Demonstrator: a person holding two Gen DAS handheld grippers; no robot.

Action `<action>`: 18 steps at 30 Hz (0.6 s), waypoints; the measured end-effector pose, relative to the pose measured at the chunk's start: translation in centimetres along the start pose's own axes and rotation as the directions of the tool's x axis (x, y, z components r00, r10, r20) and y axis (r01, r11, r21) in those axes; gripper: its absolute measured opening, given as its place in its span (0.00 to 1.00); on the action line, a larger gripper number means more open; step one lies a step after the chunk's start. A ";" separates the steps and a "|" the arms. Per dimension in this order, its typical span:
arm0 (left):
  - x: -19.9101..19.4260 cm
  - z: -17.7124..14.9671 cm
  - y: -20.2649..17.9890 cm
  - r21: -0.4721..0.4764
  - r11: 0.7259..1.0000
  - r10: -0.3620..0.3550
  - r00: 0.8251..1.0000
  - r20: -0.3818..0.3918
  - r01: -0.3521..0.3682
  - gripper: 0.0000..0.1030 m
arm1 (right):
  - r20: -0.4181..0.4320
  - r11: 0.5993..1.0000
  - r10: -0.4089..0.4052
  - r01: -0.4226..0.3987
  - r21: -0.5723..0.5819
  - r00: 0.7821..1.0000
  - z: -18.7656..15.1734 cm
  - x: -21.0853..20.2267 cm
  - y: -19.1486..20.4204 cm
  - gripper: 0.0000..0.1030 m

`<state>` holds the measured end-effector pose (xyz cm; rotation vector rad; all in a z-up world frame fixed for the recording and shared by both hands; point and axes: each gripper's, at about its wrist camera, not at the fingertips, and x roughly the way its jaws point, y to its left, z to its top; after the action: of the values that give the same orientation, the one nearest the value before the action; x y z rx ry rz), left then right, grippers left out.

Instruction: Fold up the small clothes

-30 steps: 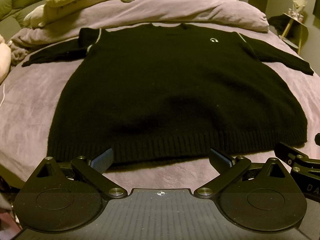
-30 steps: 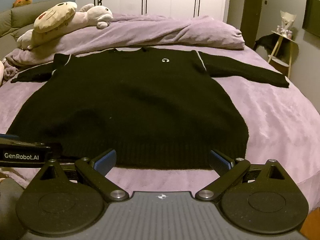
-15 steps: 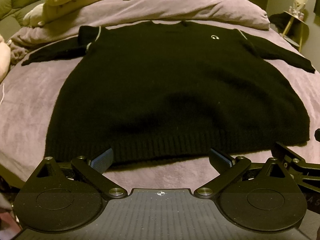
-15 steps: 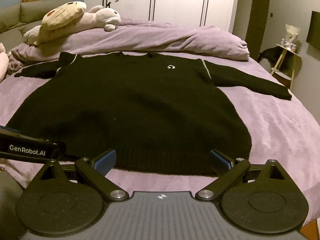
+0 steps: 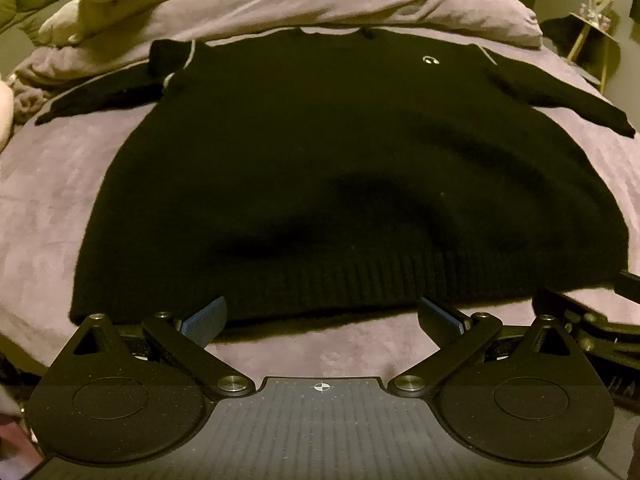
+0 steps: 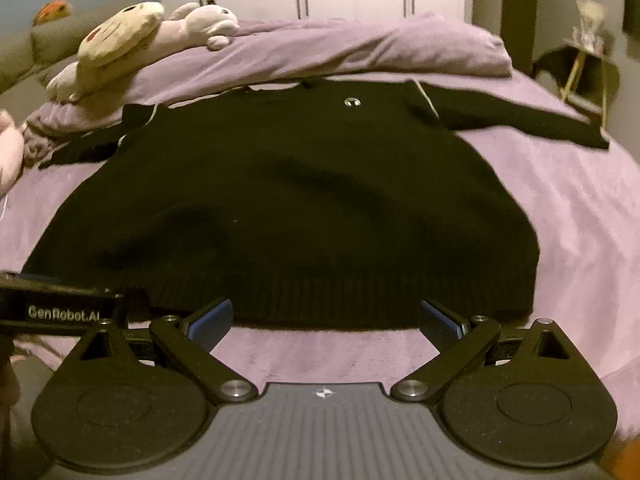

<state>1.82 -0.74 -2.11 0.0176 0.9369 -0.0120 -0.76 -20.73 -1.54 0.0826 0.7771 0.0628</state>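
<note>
The black sweater (image 5: 320, 168) lies flat across mid-frame on the purple bed (image 5: 60, 200) — soft, probably thick knit, limp when lifted. Left gripper (image 5: 320, 316) and right gripper (image 6: 326, 316) spread wide, empty; pinch the ribbed hem (image 6: 340, 292) corners.

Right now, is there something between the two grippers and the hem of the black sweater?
Nothing visible: only bare purple blanket separates the open left gripper and open right gripper from the black sweater.
</note>
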 end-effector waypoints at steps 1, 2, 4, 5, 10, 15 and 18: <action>0.2 0.1 -0.1 0.002 1.000 0.001 1.000 -0.002 -0.001 1.00 | 0.003 1.000 0.000 0.000 0.005 1.000 0.0 0.2 -0.3 0.96; 0.5 0.2 -0.2 0.006 1.000 0.003 1.000 -0.006 -0.003 1.00 | 0.003 1.000 0.003 -0.003 0.010 1.000 0.1 0.5 -0.5 0.96; 1.1 0.3 -0.5 0.011 1.000 0.006 1.000 -0.017 -0.006 1.00 | 0.011 1.000 0.011 -0.011 0.027 1.000 0.2 1.0 -1.1 0.96; 1.4 0.4 -0.6 0.011 1.000 0.008 1.000 -0.023 -0.007 1.00 | 0.014 0.999 0.016 -0.016 0.038 1.000 0.4 1.3 -1.5 0.96; 2.7 1.4 -1.0 0.007 1.000 0.000 0.999 -0.040 0.000 1.00 | 0.005 0.992 0.054 -0.055 0.113 0.999 1.6 3.2 -3.1 0.96; 3.3 3.0 -1.6 0.022 1.000 -0.014 1.000 -0.023 0.014 1.00 | 0.022 0.985 0.088 -0.090 0.150 0.996 2.7 4.5 -4.4 0.95; 3.4 4.7 -2.0 0.016 0.999 -0.042 0.999 0.004 0.042 1.00 | 0.053 0.975 0.111 -0.119 0.187 0.992 3.6 4.9 -5.8 0.90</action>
<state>7.58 -2.87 -2.11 0.0126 0.9328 -0.0588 5.36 -26.23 -2.96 0.3094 0.7340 0.0960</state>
